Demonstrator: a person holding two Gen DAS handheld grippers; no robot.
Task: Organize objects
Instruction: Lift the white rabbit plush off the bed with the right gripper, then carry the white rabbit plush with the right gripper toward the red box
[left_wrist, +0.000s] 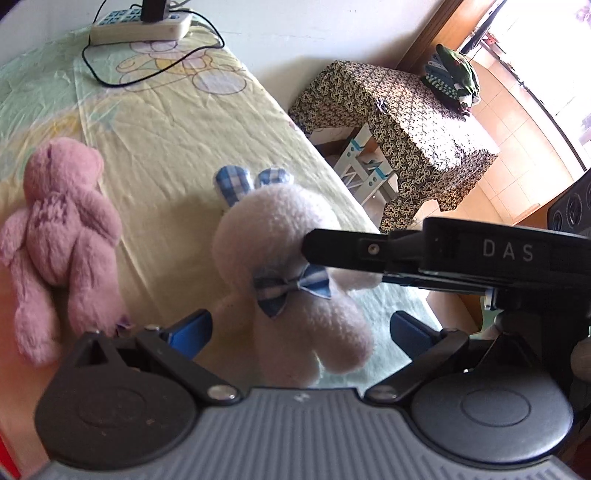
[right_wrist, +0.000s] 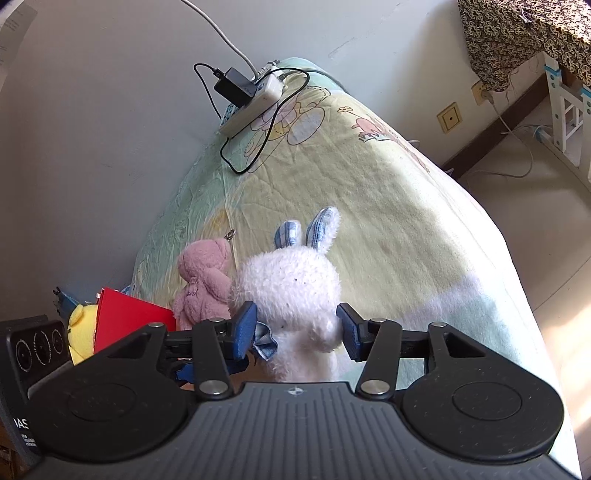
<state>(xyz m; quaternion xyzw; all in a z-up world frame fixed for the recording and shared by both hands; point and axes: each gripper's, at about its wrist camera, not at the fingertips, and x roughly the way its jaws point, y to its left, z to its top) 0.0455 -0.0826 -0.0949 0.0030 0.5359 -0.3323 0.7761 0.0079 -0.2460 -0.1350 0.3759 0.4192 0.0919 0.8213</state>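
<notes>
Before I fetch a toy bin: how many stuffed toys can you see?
3. The white bunny sits between the right gripper pads; the pink bear lies beside it; a yellow plush peeks from behind the red box. More may be hidden.
</notes>
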